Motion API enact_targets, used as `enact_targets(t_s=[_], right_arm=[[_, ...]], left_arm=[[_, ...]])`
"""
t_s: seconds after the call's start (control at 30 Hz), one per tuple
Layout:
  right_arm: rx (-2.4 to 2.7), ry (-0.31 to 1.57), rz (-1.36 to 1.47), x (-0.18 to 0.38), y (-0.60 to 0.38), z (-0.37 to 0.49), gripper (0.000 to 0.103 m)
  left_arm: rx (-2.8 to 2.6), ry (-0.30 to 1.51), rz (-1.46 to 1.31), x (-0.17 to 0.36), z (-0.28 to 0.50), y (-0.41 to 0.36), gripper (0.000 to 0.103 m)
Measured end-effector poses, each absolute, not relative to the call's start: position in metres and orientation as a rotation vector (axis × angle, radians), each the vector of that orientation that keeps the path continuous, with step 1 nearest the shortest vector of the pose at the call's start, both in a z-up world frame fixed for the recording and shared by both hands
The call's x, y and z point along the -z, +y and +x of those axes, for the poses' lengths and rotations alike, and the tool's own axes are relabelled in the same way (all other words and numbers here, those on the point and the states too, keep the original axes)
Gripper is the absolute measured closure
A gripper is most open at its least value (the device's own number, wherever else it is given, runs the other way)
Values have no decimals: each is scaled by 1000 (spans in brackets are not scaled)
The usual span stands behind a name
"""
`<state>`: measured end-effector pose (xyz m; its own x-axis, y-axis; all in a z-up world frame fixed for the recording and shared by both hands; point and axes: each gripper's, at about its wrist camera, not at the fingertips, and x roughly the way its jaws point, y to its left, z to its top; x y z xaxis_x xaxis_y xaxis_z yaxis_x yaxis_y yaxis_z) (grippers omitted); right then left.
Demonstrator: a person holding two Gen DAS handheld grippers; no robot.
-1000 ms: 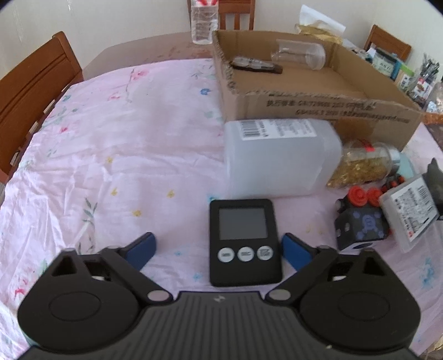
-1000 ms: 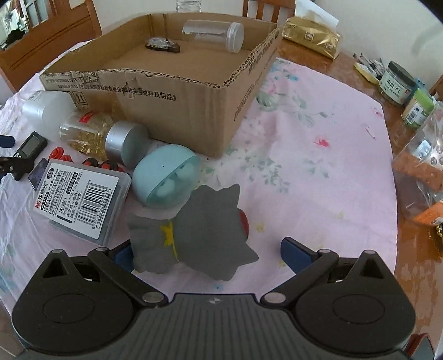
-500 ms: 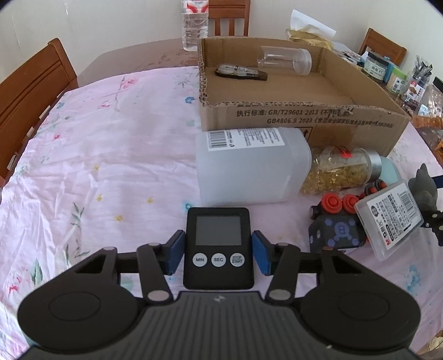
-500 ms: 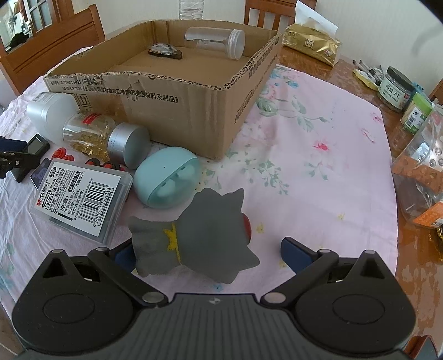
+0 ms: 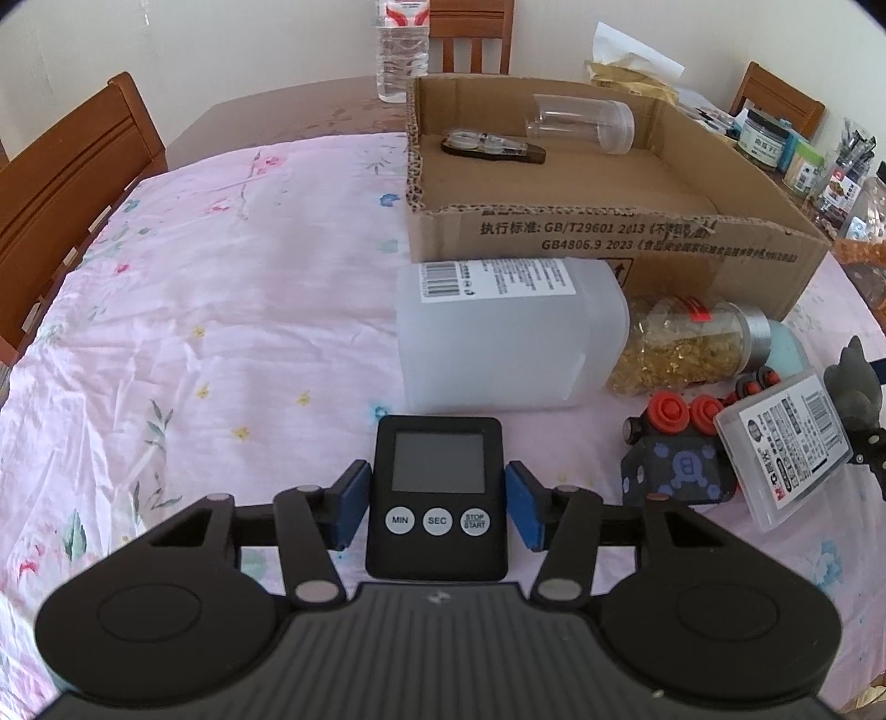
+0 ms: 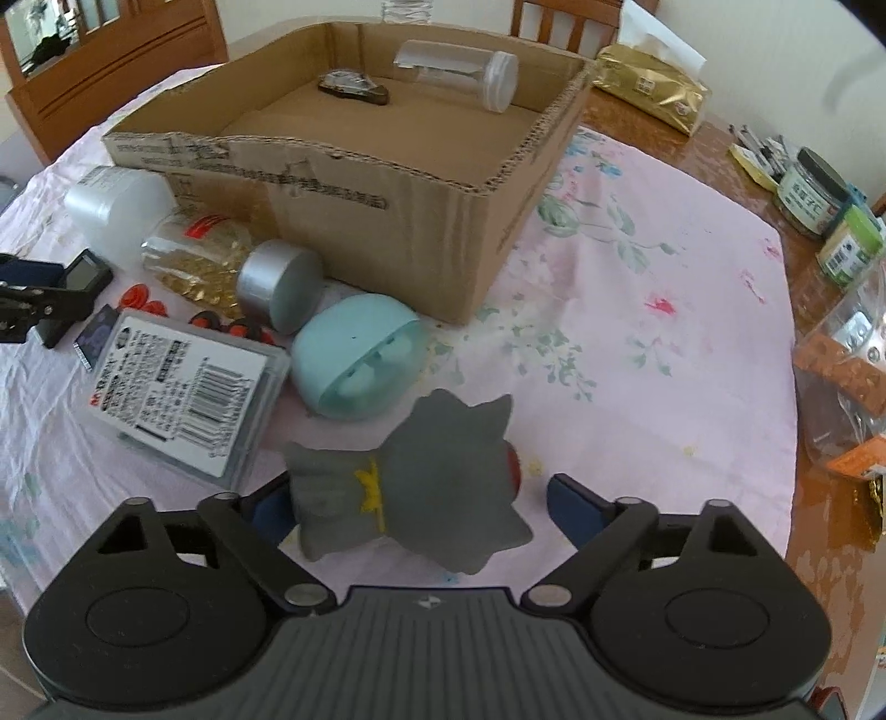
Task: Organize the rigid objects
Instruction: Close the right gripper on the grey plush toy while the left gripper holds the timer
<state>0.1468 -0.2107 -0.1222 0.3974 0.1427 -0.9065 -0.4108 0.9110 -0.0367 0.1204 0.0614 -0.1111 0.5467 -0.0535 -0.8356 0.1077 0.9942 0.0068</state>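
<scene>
The left gripper (image 5: pixel 437 512) has its jaws clamped on the black timer (image 5: pixel 437 498), near the tabletop's front edge. The right gripper (image 6: pixel 412 509) has its jaws closing around the grey plush toy (image 6: pixel 421 493), not yet pressing, right of the cardboard box (image 6: pixel 387 183).

Wooden chair (image 5: pixel 66 183); water bottle (image 5: pixel 401 50); tissue pack (image 6: pixel 653 94)

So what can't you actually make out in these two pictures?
- Left wrist view: gray toy figure, cut off by the right edge.
- Right wrist view: timer, edge-on, its screen unreadable.
- Right wrist view: toy's face, turned away from the camera.
- Both views: fine print on the cardboard box, too small.
</scene>
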Motion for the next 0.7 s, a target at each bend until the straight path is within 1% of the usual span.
enact_targets(t_s=[0.13, 0.17, 0.37, 0.43, 0.7], right_arm=[[-370, 1107, -279, 119, -209, 144, 21], [-370, 1106, -279, 119, -209, 144, 21], [-356, 1102, -293, 116, -208, 143, 23], [-353, 1101, -291, 113, -209, 143, 25], [-341, 1110, -298, 106, -211, 142, 25]], left_arm=[[98, 990, 58, 111, 120, 61, 51], [98, 993, 57, 111, 121, 62, 51], [108, 1014, 56, 109, 122, 63, 52], [112, 1023, 54, 108, 122, 63, 52], [127, 1030, 72, 99, 116, 64, 52]])
